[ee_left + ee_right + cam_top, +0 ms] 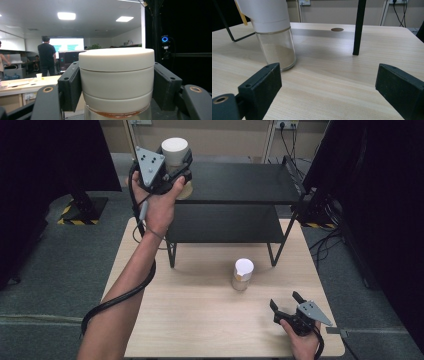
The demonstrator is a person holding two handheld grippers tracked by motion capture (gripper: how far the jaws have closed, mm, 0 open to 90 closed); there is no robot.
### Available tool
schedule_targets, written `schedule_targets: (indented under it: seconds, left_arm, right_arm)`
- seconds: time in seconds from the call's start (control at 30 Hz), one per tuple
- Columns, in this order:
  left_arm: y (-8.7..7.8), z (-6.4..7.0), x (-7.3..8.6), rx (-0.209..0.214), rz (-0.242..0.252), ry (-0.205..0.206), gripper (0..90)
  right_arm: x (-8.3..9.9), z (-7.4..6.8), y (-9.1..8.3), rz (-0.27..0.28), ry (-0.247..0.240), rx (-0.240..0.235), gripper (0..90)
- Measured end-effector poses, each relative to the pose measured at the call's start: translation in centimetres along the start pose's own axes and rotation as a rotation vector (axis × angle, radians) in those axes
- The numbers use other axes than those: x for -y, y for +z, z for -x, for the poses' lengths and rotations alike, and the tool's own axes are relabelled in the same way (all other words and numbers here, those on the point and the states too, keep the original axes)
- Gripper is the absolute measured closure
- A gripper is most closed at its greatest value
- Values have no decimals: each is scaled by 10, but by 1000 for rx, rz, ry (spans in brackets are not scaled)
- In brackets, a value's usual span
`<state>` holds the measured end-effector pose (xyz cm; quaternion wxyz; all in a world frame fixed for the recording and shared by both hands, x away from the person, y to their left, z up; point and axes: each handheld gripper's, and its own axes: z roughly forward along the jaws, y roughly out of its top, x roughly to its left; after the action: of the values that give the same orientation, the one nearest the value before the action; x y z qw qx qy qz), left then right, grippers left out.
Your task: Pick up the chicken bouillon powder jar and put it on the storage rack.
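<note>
No readable text, label, brand or number showing anywhere. Far screen (66, 44) glowing with teal bars, lettering too blurred to read. Jars carrying no legible labels.

A black shelf rack (235, 200) with two flat boards stands at the back of the light wooden desk (200, 330). A small glass jar (242, 275) with a white lid stands on the desk just in front of the rack, with some light brown powder inside. A round hole (337, 29) is in the desk under the rack, and black and yellow striped tape (67, 215) is on the floor left of the rack.
</note>
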<state>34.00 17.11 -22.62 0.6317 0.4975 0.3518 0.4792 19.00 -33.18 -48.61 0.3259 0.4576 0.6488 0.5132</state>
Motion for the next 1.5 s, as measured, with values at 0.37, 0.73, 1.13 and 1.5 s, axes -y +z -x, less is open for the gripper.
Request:
schedule_targets:
  seconds: [0.37,0.73,1.13,1.5]
  left_arm:
    - [18,-1,6,-32,-29,36,337]
    - [25,-4,14,-37,-58,17,336]
    - [12,-10,10,-27,-71,-25,121]
    - [-15,-11,15,-21,-66,-30,112]
  right_arm:
    - [0,0,0,-1,-3,-4,68]
    - [0,0,0,0,-7,-5,68]
    - [-1,0,0,-4,-10,-6,67]
    - [-2,0,1,-8,-14,-5,66]
